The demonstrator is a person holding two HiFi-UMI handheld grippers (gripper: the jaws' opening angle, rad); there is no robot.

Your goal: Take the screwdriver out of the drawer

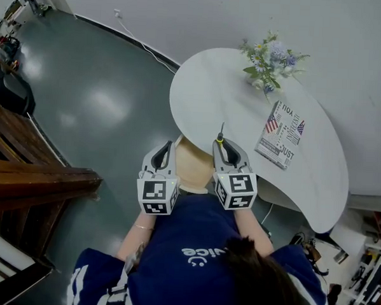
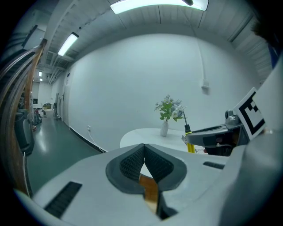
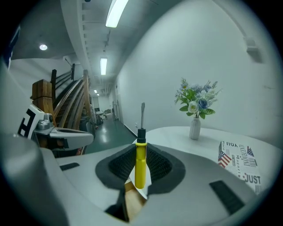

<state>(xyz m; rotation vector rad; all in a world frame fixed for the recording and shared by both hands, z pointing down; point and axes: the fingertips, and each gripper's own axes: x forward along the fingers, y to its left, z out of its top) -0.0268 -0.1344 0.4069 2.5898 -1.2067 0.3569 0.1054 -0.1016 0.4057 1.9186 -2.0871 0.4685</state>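
**Screwdriver gripped, clear of the drawer**

The right claw (image 1: 221, 144) pinches the yellow-handled screwdriver (image 3: 140, 165), its shaft pointing away from the person, over the near edge of the white surface (image 1: 207, 86). The pale wooden drawer (image 1: 193, 165) lies at its 8 o'clock, between both claws. The left claw (image 2: 143, 146) is pressed together and empty. Removal looks nearly finished. The next move is probably to set the tool down on the surface, short of the flower vase (image 1: 269, 63) at 1 o'clock.
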